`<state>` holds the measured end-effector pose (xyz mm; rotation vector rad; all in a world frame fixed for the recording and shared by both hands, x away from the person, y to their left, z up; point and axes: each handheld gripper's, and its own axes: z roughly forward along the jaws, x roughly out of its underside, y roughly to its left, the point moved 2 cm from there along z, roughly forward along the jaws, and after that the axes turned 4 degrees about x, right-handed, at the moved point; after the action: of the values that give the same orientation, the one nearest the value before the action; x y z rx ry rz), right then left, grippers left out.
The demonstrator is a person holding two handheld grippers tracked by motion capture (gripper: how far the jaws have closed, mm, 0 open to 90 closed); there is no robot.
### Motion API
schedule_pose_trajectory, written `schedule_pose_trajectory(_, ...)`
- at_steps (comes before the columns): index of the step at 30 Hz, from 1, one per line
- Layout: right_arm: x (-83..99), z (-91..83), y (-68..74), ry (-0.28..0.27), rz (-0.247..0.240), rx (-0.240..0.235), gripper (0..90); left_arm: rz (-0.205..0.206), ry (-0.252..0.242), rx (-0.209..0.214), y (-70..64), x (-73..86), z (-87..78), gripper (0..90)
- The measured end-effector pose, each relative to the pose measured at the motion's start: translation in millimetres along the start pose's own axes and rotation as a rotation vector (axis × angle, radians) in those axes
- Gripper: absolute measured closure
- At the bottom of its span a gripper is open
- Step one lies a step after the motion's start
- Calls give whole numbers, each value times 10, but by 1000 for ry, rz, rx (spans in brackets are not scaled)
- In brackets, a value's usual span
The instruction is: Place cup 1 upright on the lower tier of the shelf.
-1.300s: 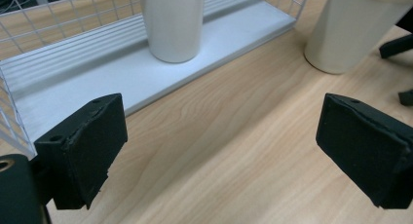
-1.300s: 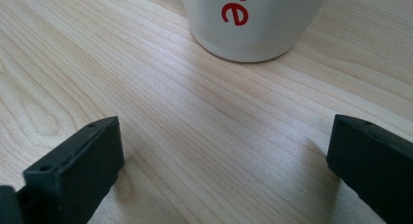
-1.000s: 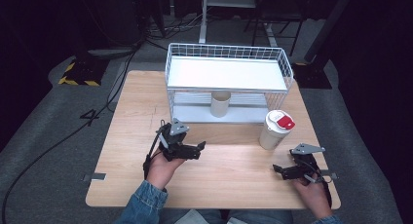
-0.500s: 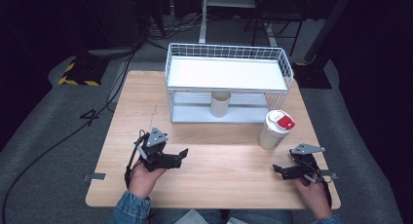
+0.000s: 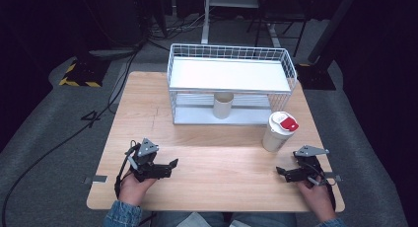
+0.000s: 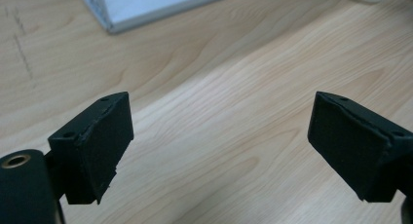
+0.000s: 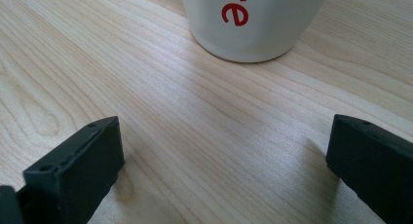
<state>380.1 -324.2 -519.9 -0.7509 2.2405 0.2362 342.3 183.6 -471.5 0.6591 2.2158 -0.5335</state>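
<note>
So there's a wooden table (image 5: 217, 163) with a white wire rack (image 5: 231, 84) sitting at the far side, and a plain paper cup (image 5: 223, 105) tucked on its lower shelf. Just off the rack's front right corner stands a white cup with a red-marked lid (image 5: 279, 132), upright on the wood. The right gripper (image 5: 282, 171) rests near the front right edge, jaws spread wide, nothing in them, aimed at that cup nearby. The left gripper (image 5: 172, 164) sits front left, also wide apart and empty, well away from it.
</note>
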Motion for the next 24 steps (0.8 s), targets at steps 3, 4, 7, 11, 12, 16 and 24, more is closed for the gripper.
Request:
schedule_pose_trajectory(3, 0, 0, 0, 0, 0, 0, 2, -3, 40, -14, 45, 52, 55, 101)
schedule_pose_trajectory(4, 0, 0, 0, 0, 0, 0, 2, 2, 54, -25, 53, 70, 73, 101)
schedule_pose_trajectory(7, 0, 0, 0, 0, 0, 0, 2, 14, 94, -36, 71, 134, 125, 101)
schedule_pose_trajectory(11, 0, 0, 0, 0, 0, 0, 2, -3, 130, -54, 117, 206, 172, 100)
schedule_pose_trajectory(12, 0, 0, 0, 0, 0, 0, 2, -2, 141, -62, 134, 221, 183, 99)
schedule_pose_trajectory(16, 0, 1, 0, -1, 0, -1, 2, -17, 163, -69, 172, 273, 225, 99)
schedule_pose_trajectory(24, 0, 0, 1, -1, -1, 1, 4, 1, 166, -104, 207, 316, 260, 96)
